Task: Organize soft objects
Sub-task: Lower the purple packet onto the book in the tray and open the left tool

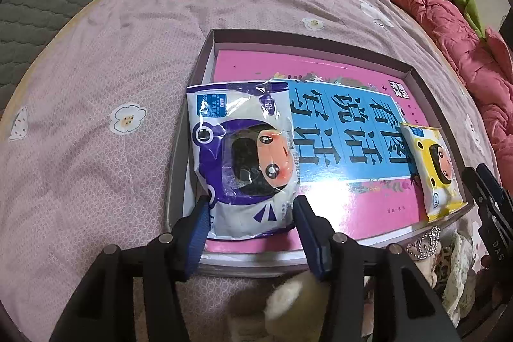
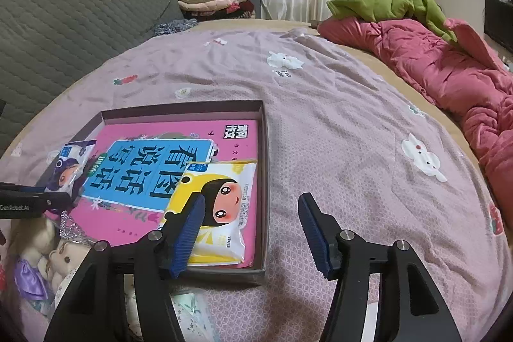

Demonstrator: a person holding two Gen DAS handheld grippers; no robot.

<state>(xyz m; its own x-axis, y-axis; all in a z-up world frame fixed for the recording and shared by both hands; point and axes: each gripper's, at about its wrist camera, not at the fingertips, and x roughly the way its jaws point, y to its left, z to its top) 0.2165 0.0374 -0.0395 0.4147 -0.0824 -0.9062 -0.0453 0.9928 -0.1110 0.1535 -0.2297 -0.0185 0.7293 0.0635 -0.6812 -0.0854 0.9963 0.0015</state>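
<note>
A shallow box lies on the pink bedspread with a pink and blue book in it. A purple wipes pack lies on the box's left side. My left gripper has its jaws on either side of the pack's near end, touching it. A yellow wipes pack lies on the box's right side. My right gripper is open and empty, left finger over the yellow pack, right finger over the bedspread.
A doll with a silver tiara and purple dress lies at the box's near edge, with patterned cloth. A pink quilt and green cloth lie on the right. A grey headboard is at the left.
</note>
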